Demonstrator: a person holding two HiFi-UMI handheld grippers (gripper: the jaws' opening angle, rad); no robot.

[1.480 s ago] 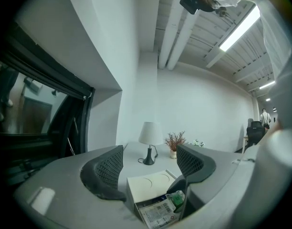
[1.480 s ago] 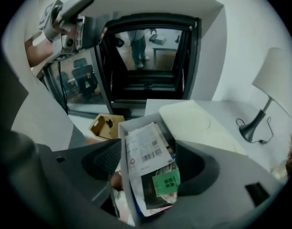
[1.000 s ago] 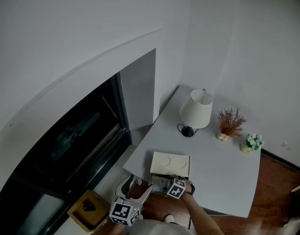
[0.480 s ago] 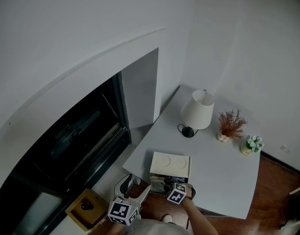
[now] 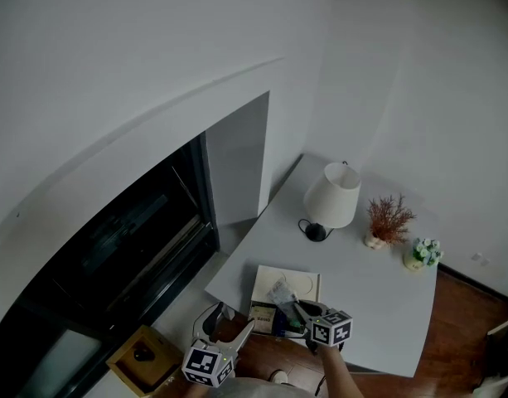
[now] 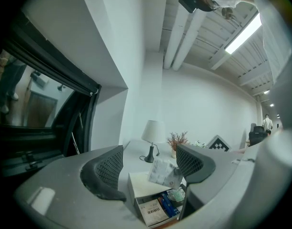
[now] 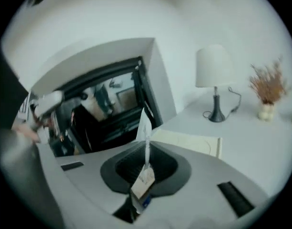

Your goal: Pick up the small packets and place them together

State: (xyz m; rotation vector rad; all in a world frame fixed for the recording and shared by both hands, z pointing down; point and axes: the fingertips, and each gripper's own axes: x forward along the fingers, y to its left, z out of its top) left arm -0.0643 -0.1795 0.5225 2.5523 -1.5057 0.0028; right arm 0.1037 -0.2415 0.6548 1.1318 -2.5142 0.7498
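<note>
1. We see the right gripper [image 7: 146,149] with its jaws closed tight on a small packet [image 7: 145,124]. The pads press its flat sides, and we look at it edge-on, with one end poking up past the jaws.
2. In the head view that packet shows as a pale, crinkled pack. The right gripper holds it up over the cream box [image 5: 292,281], at the near edge of the table [image 5: 378,293].
3. The left gripper view shows the same packet tilted, just above the box's open drawer [image 6: 138,209] and not touching what lies inside.
4. In the drawer we make out a white printed pack [image 6: 152,213], a blue pack [image 6: 168,206] beside it and a greenish one [image 6: 176,195] at the right end. We cannot tell whether they touch.
5. The left gripper [image 6: 150,157] has its jaws spread wide with nothing between the pads. It hangs off the table's near edge, aimed at the box, well apart from the packet.
6. Farther back on the table stand a lamp [image 5: 331,196] with a white shade, a dried plant [image 5: 388,220] in a small pot and a little flower pot [image 5: 423,254], all apart from the box.
7. Down on the floor by the left gripper we see a yellow box [image 5: 140,356].
</note>
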